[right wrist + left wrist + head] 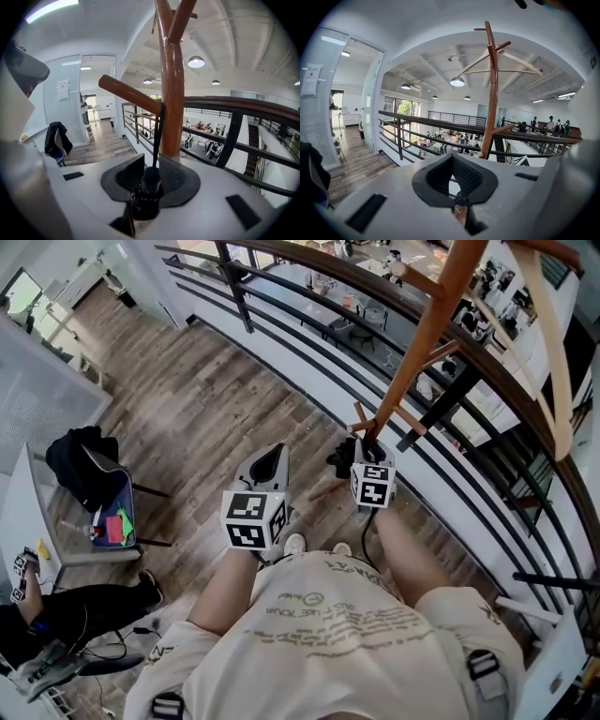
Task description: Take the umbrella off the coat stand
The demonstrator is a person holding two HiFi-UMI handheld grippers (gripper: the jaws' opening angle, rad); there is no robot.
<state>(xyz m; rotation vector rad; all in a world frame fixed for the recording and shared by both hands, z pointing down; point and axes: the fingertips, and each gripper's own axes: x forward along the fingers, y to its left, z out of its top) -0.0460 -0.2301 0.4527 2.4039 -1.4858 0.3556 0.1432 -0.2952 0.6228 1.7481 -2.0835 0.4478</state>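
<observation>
The wooden coat stand (422,343) rises just in front of the railing; its pole (172,93) fills the middle of the right gripper view. A black folded umbrella (147,187) hangs by its thin black strap (158,136) from a slanted peg (131,96). My right gripper (150,176) is shut on the umbrella's handle, close to the pole's foot (368,451). The umbrella's body (337,461) shows dark just left of that gripper. My left gripper (272,457) is held to the left, shut and with nothing in it (461,190), pointing at the stand (492,93).
A dark metal railing (309,343) runs right behind the stand, with an open hall below. A wooden hanger (506,63) hangs high on the stand. A chair with a black jacket (84,470) and a seated person (75,610) are at the left. Wood floor (206,418) lies between.
</observation>
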